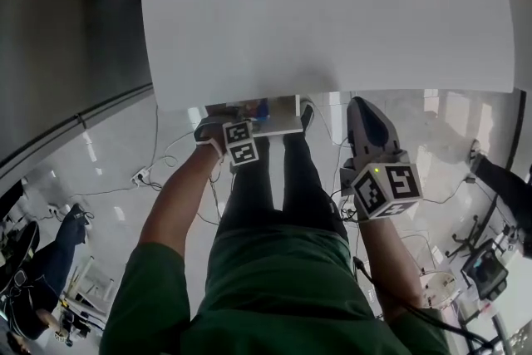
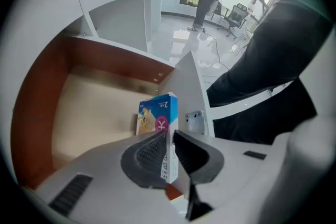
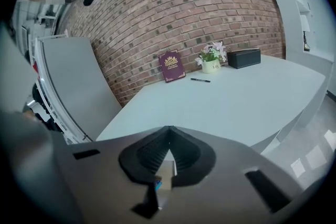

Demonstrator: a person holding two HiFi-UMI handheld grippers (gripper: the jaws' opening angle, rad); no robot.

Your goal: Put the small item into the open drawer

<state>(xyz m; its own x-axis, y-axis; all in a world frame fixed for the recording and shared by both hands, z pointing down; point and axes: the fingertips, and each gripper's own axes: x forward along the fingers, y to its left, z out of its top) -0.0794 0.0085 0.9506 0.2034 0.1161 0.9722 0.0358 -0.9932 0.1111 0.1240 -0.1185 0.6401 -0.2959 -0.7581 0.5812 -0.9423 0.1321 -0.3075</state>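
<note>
A small blue and white box (image 2: 157, 113) stands upright between the pads of my left gripper (image 2: 169, 136), which is shut on it. The box hangs over the open drawer (image 2: 89, 113), which has a pale floor and red-brown walls. In the head view the left gripper (image 1: 249, 116) reaches under the front edge of the white table (image 1: 332, 12), with a bit of the box (image 1: 263, 108) showing above the drawer (image 1: 283, 125). My right gripper (image 1: 362, 106) is off to the right, level with the table edge. Its jaws meet at the tips (image 3: 168, 131) with nothing in them.
On the white table (image 3: 236, 102) by the brick wall lie a dark red book (image 3: 171, 65), a pen (image 3: 200, 80), a flower pot (image 3: 211, 63) and a black box (image 3: 243, 57). The person's legs (image 1: 274, 195) stand right before the drawer. Cables lie on the floor.
</note>
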